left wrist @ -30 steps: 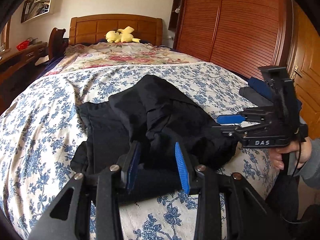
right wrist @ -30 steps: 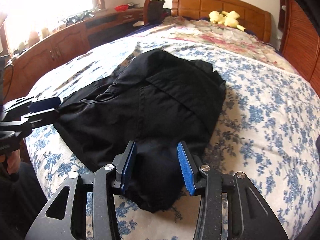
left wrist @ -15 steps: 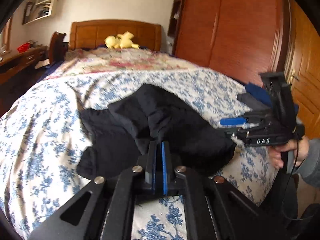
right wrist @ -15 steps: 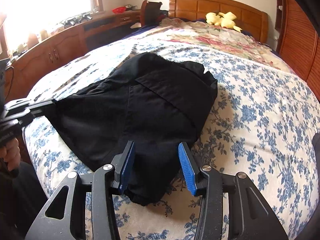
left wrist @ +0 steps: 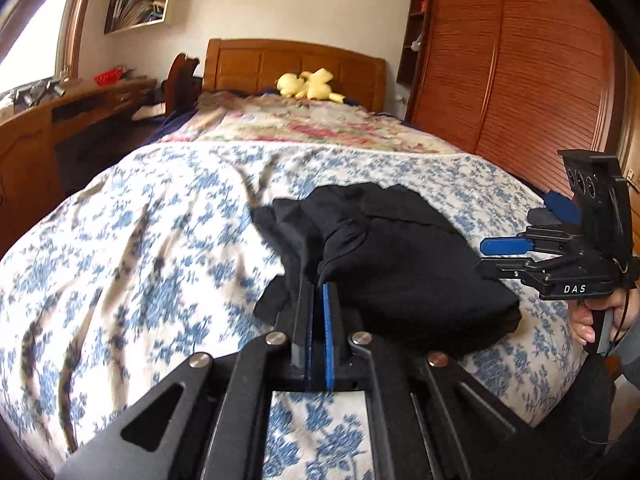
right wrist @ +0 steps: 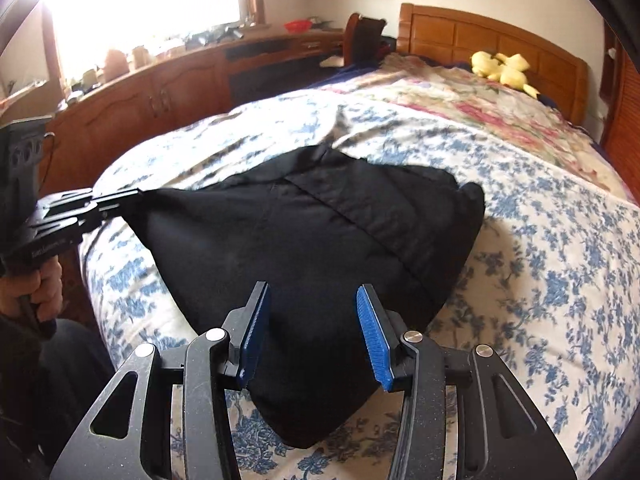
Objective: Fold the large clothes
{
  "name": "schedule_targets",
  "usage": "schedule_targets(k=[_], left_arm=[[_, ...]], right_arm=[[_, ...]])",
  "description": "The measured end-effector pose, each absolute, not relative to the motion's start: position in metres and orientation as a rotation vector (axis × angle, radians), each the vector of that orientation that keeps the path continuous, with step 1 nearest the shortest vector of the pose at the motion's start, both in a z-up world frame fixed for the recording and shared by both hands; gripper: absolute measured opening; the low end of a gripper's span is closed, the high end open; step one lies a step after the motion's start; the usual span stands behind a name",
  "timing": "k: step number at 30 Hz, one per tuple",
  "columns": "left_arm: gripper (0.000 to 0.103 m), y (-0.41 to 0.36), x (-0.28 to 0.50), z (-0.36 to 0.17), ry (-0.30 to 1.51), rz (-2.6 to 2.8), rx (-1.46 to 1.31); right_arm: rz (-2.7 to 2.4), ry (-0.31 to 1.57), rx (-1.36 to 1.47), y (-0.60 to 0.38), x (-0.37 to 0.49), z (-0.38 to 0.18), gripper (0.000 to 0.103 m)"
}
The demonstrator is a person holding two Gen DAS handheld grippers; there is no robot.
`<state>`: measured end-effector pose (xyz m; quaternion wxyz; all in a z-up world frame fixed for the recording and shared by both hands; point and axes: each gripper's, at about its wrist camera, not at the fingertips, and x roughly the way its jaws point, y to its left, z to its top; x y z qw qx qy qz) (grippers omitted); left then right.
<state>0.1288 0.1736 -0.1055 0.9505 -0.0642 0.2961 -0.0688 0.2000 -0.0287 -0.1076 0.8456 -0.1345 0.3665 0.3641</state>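
A large black garment (left wrist: 404,256) lies bunched on the blue-flowered bedspread (left wrist: 132,264). My left gripper (left wrist: 319,292) is shut on an edge of it and holds that edge lifted and stretched; in the right wrist view the left gripper (right wrist: 116,200) shows at the garment's (right wrist: 320,240) left corner. My right gripper (right wrist: 312,316) is open, its blue pads on either side of the garment's near corner without gripping it. It also shows in the left wrist view (left wrist: 508,254), at the garment's right side.
A wooden headboard (left wrist: 296,64) and a yellow plush toy (left wrist: 308,84) are at the far end of the bed. A wooden wardrobe (left wrist: 512,68) stands on the right. A wooden desk with cabinets (right wrist: 168,84) runs along the left under a bright window.
My left gripper has shut on the garment's edge and pulled it up and leftwards, drawing the cloth taut. My right gripper has stayed open over the near corner.
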Motion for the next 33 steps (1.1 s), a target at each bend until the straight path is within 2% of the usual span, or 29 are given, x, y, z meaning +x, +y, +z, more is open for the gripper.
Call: schedule_targets(k=[8, 14, 19, 21, 24, 31, 33], left_arm=[[0.003, 0.166, 0.137, -0.12, 0.655, -0.13, -0.103], [0.006, 0.174, 0.137, -0.121, 0.661, -0.133, -0.133], [0.012, 0.177, 0.127, -0.119, 0.656, -0.147, -0.12], [0.022, 0.178, 0.123, -0.123, 0.664, -0.166, -0.122], [0.029, 0.177, 0.121, -0.132, 0.698, -0.166, -0.109], [0.033, 0.167, 0.131, -0.15, 0.771, -0.159, -0.078], [0.034, 0.165, 0.136, -0.155, 0.788, -0.159, -0.079]], right_arm=[[0.774, 0.897, -0.252, -0.032, 0.216, -0.157, 0.046], [0.784, 0.889, -0.315, -0.026, 0.217, -0.146, 0.046], [0.734, 0.835, -0.337, -0.034, 0.238, -0.125, 0.046], [0.698, 0.812, -0.351, -0.037, 0.254, -0.12, 0.046], [0.65, 0.791, -0.333, -0.043, 0.287, -0.117, 0.046], [0.58, 0.838, -0.282, -0.049, 0.356, -0.129, 0.048], [0.582, 0.86, -0.262, -0.048, 0.369, -0.136, 0.053]])
